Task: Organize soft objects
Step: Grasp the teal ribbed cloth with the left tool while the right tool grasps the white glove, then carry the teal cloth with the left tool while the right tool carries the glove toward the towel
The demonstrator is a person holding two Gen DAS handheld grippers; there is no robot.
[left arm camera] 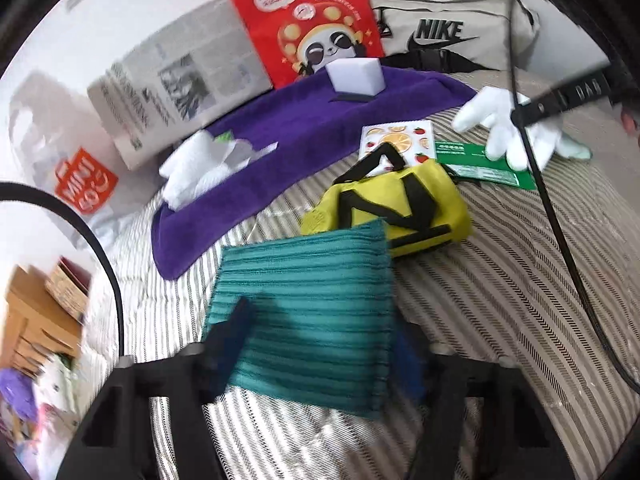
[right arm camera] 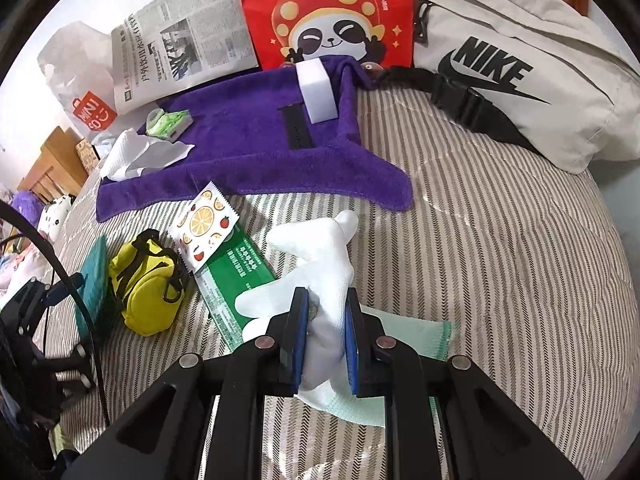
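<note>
A teal ribbed cloth (left arm camera: 304,312) fills the gap of my left gripper (left arm camera: 320,324), whose pads press on its two side edges. In the right wrist view this teal cloth (right arm camera: 94,280) stands on edge above the striped bedcover (right arm camera: 500,260), beside a yellow mini duffel bag (right arm camera: 146,284). My right gripper (right arm camera: 326,336) is shut on a white glove (right arm camera: 320,252), which lies over a pale green cloth (right arm camera: 412,332). The left wrist view shows the same white glove (left arm camera: 492,120) at the far right. A purple towel (right arm camera: 240,148) is spread further back.
On the purple towel sit a white foam block (right arm camera: 318,88), a black strap (right arm camera: 296,128) and crumpled tissue (right arm camera: 136,156). A fruit-print packet (right arm camera: 204,228) and a green packet (right arm camera: 236,284) lie near the glove. Newspaper (right arm camera: 180,40), a red panda bag (right arm camera: 328,12) and a Nike bag (right arm camera: 520,80) line the back.
</note>
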